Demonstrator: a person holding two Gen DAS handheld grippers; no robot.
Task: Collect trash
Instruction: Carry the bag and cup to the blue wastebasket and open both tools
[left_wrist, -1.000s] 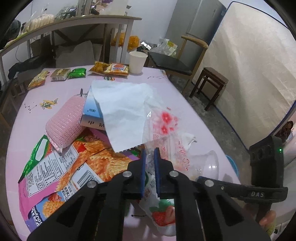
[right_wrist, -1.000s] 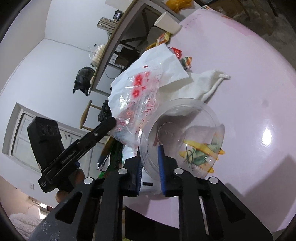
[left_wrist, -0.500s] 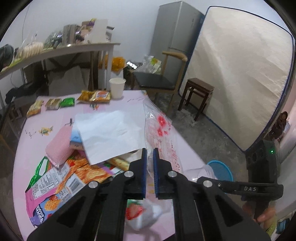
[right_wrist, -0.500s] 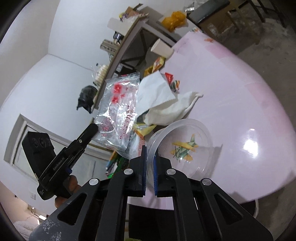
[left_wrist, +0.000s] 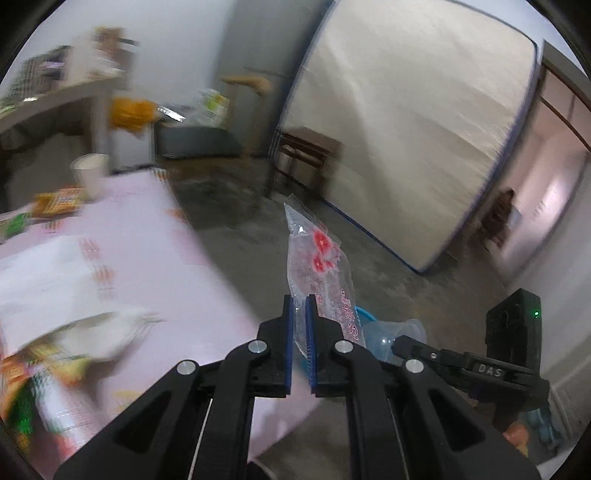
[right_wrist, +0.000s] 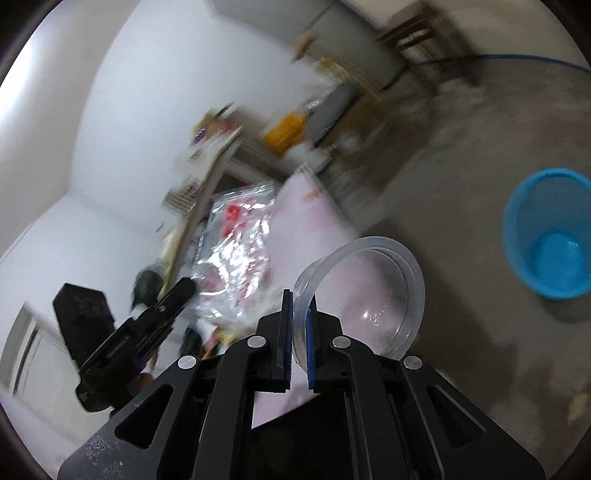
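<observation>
My left gripper (left_wrist: 300, 306) is shut on a clear plastic bag with red flowers (left_wrist: 320, 266), held upright in the air past the table's right edge; the bag also shows in the right wrist view (right_wrist: 236, 254). My right gripper (right_wrist: 300, 306) is shut on the rim of a clear plastic cup (right_wrist: 364, 295), held in the air beyond the table edge; the cup also shows in the left wrist view (left_wrist: 391, 334). A blue bin (right_wrist: 550, 236) stands open on the floor to the right of the cup.
The pink table (left_wrist: 147, 266) lies to the left with white paper (left_wrist: 44, 273), snack wrappers (left_wrist: 55, 369) and a paper cup (left_wrist: 90, 177). A wooden stool (left_wrist: 306, 155), a chair (left_wrist: 207, 140) and a leaning mattress (left_wrist: 406, 110) stand on the concrete floor.
Both grippers have swung right, off the table and over the floor, carrying the bag and the cup. The blue bin has come into the right wrist view.
</observation>
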